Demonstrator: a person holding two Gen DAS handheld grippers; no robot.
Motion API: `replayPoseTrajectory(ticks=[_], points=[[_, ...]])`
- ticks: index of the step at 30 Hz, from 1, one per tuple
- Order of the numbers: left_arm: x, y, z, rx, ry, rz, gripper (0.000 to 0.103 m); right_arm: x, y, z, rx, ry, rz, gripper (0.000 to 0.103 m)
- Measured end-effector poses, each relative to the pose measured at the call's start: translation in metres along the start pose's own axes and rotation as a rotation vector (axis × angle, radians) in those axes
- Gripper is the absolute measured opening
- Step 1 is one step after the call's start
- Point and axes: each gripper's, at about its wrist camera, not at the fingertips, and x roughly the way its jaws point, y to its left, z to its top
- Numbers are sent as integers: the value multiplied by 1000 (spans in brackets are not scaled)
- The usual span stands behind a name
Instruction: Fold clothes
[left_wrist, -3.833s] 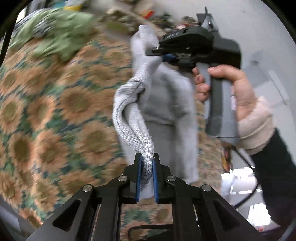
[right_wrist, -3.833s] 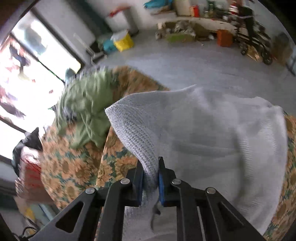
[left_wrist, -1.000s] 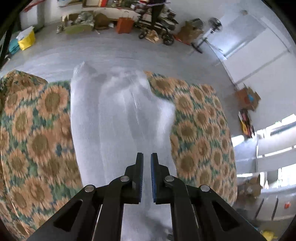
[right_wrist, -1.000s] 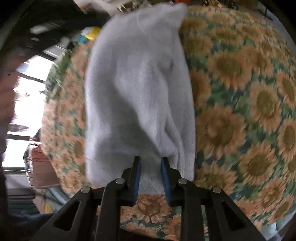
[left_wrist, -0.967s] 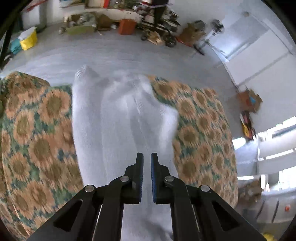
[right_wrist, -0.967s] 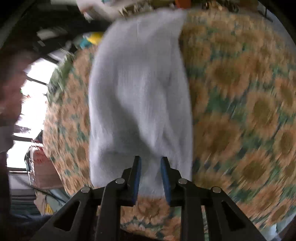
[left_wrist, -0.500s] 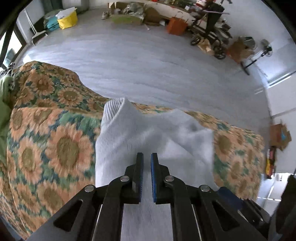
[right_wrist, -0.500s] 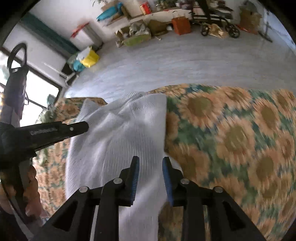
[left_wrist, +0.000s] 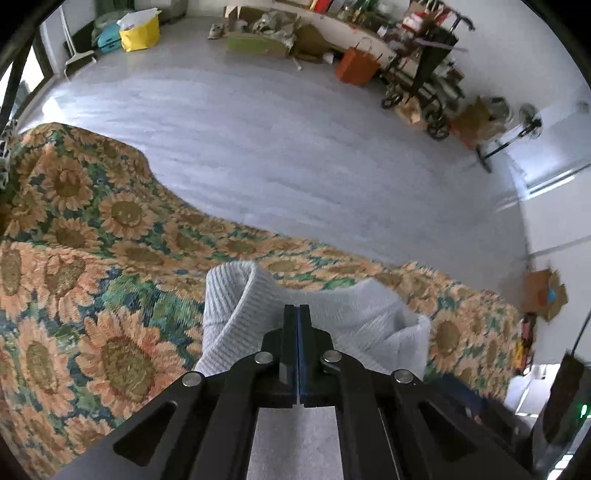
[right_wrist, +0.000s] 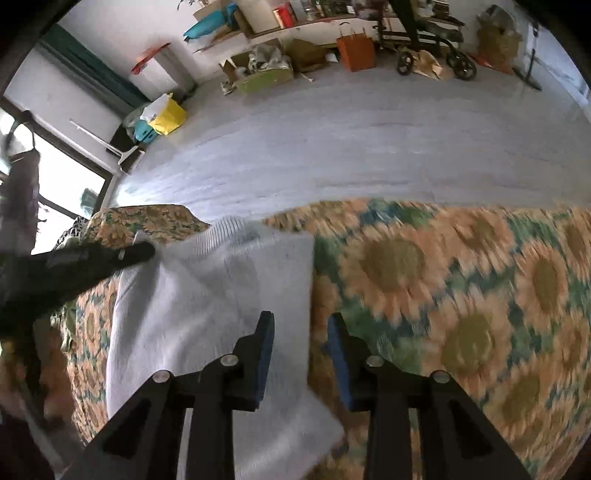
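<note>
A white knit garment (left_wrist: 351, 317) lies flat on the sunflower-print cover (left_wrist: 110, 258). Its ribbed hem (left_wrist: 229, 288) curls up just left of my left gripper (left_wrist: 298, 308). That gripper is shut, with its tips sunk in the hem's folds and no cloth showing between the pads. In the right wrist view the left gripper (right_wrist: 142, 251) touches the garment's (right_wrist: 207, 314) far left corner. My right gripper (right_wrist: 301, 325) points down over the garment's right edge with its jaws opening. One finger is over the knit and the other over the cover (right_wrist: 461, 295); the pads grip nothing.
Just beyond the garment the covered surface drops off to a grey floor (left_wrist: 295, 147). Along the far wall stand an orange bag (left_wrist: 356, 68), a yellow bag (left_wrist: 140, 29), boxes and a wheeled cart. A floor fan (left_wrist: 528, 118) is at the right.
Both grippers have moved along the garment to its far end near the cover's edge. The left jaws have closed their small gap. The right jaws have spread wider.
</note>
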Motion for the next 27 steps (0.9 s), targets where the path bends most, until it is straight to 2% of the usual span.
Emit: replayPoseTrajectory(ticks=[3, 6, 10, 13, 16, 17, 19, 20, 21, 24, 27], points=[[5, 4, 2, -4, 6, -3, 2, 20, 17, 9, -65, 17, -48, 34], [11, 5, 5, -4, 4, -6, 3, 32, 19, 14, -76, 21, -82, 34], [18, 8, 9, -53, 16, -17, 3, 35, -3, 24, 41, 63, -8, 34], [13, 12, 11, -103, 38, -29, 2, 37, -3, 27, 48, 76, 9, 34], [-10, 17, 4, -145, 55, -66, 4, 29, 1, 25, 11, 72, -15, 42], [-21, 18, -2, -144, 56, -54, 9, 22, 4, 21, -6, 60, -24, 43], [-33, 16, -13, -104, 83, 21, 33, 4, 7, 6, -31, 24, -12, 62], [-38, 16, -18, -84, 97, 60, 58, -4, 8, -1, -38, 13, -4, 78], [-39, 15, -22, -59, 110, 103, 75, -11, 9, -7, -45, 4, 2, 79], [-34, 8, -33, 29, 169, 182, 75, -15, 18, -20, -87, 33, 2, 78], [-12, 7, -40, 48, 251, 178, 75, -5, 26, -27, -123, 92, -29, 78]])
